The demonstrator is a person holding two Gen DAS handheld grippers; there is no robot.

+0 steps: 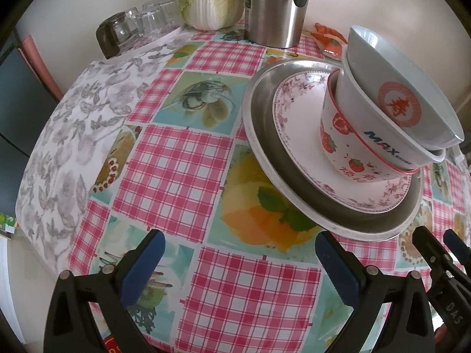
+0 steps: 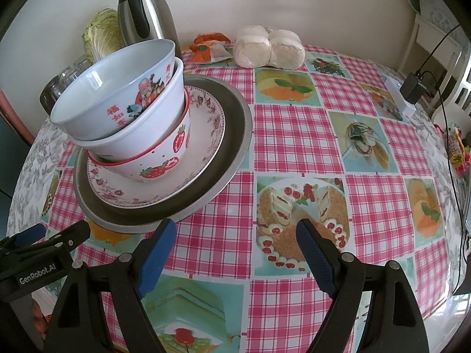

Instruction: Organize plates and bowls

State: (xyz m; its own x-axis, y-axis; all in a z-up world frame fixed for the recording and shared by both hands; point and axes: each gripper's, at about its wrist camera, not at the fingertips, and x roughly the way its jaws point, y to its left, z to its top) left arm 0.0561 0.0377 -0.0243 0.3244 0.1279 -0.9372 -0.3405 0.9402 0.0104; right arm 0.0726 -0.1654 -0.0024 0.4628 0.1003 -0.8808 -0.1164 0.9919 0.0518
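Steel tray (image 2: 235, 135) sits on the counter (image 2: 294, 135) with a floral plate (image 2: 206, 135) in it and three nested bowls on top: strawberry bowl (image 2: 164, 158), white bowl (image 2: 141, 135), pale blue bowl (image 2: 117, 97). Your left tongs (image 1: 238, 253) and right tongs (image 2: 235, 235) both hang wide and hold nothing. Watch that stack: the upper bowls lean, so a nudge at the tray rim could likely tip them off.
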